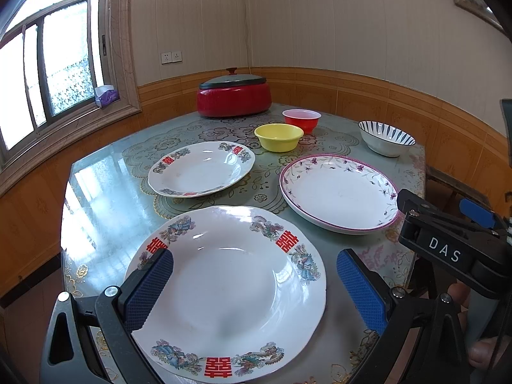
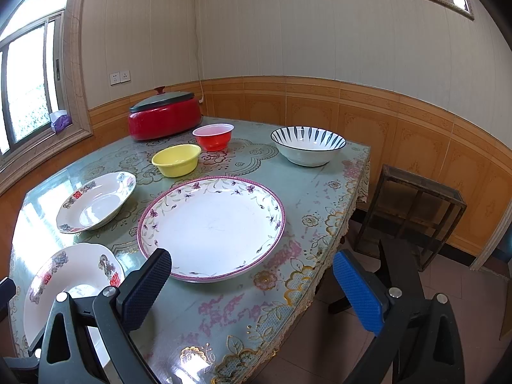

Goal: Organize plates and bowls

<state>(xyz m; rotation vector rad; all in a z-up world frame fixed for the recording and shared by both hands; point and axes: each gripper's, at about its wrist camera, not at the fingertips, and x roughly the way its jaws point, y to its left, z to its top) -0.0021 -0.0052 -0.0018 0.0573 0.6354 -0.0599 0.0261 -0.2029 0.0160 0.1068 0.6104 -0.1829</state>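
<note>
A large white plate with red characters (image 1: 230, 291) lies at the table's near edge, under my open, empty left gripper (image 1: 254, 288); it shows in the right wrist view (image 2: 73, 275) too. A smaller matching plate (image 1: 201, 168) (image 2: 96, 203) lies behind it. A purple-rimmed floral plate (image 1: 339, 192) (image 2: 211, 227) lies right of them, just beyond my open, empty right gripper (image 2: 252, 288), also seen at the right of the left wrist view (image 1: 448, 233). Behind stand a yellow bowl (image 1: 279, 137) (image 2: 176, 160), a red bowl (image 1: 301, 120) (image 2: 212, 137) and a blue-striped bowl (image 1: 385, 137) (image 2: 308, 145).
A red lidded cooker (image 1: 233, 97) (image 2: 163, 118) stands at the table's far side. The table (image 1: 102, 192) has a glass top over a floral cloth. A dark wooden stool (image 2: 412, 211) stands on the floor right of the table, near the tiled wall.
</note>
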